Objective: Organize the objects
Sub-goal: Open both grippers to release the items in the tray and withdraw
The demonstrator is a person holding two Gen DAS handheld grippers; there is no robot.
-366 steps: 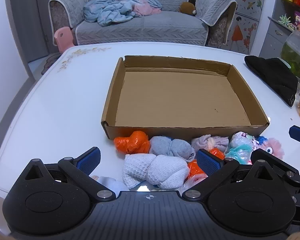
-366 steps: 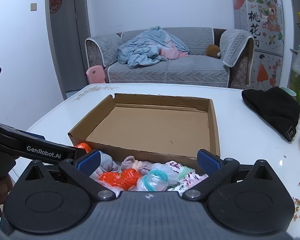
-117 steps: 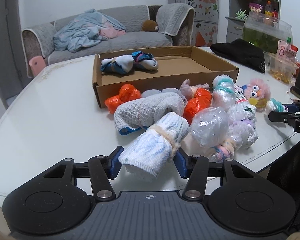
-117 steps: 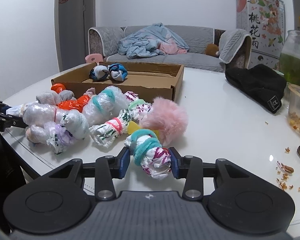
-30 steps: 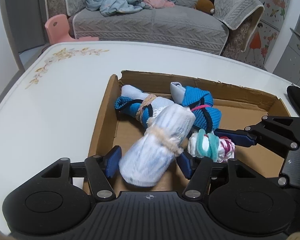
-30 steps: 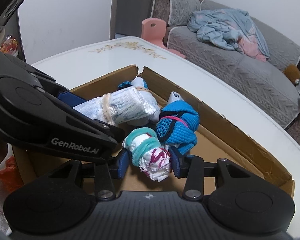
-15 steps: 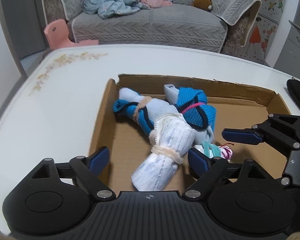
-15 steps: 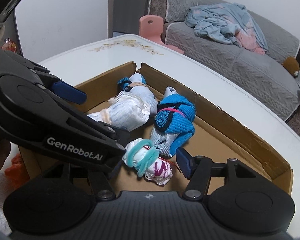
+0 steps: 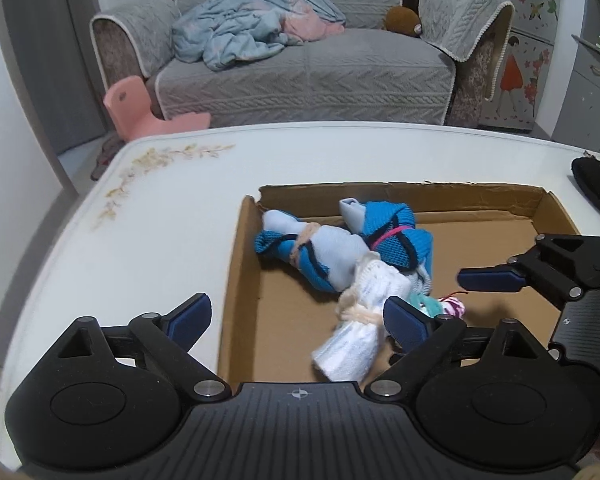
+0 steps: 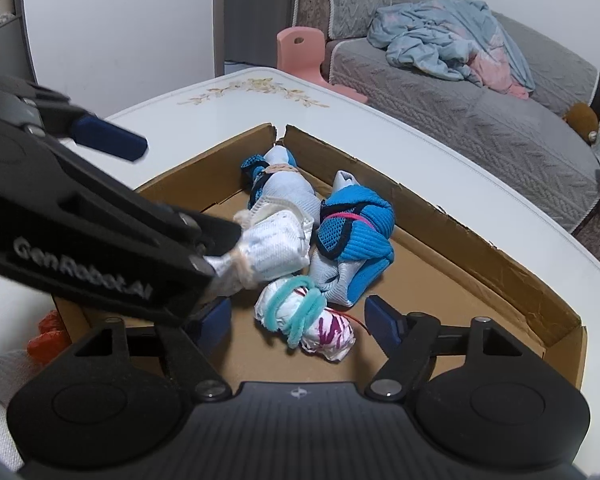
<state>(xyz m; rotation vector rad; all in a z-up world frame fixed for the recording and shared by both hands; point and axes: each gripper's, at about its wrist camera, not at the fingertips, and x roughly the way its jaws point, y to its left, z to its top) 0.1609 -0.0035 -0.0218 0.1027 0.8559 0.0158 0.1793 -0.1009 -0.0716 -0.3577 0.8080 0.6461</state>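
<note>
A shallow cardboard box (image 9: 452,194) (image 10: 500,280) sits on the white table (image 9: 148,224). In its left part lie a pale blue sock roll (image 9: 320,248) (image 10: 288,186), a bright blue sock roll (image 9: 396,236) (image 10: 356,232), a white roll tied with a beige band (image 9: 360,320) (image 10: 272,248) and a small white bundle with a teal loop (image 10: 304,316) (image 9: 444,306). My left gripper (image 9: 298,316) is open and empty above the box's left wall. My right gripper (image 10: 300,322) is open, its fingers on either side of the teal bundle without touching it.
Orange (image 10: 46,336) and white rolled items (image 10: 4,376) lie on the table outside the box at lower left. A black hat (image 9: 598,184) lies on the table at right. A grey sofa (image 9: 300,64) and a pink chair (image 9: 140,108) stand beyond the table.
Both grippers opened and let their rolls go into the box. Since then both have drawn back and up, leaving the white roll and the teal bundle lying beside the blue socks.
</note>
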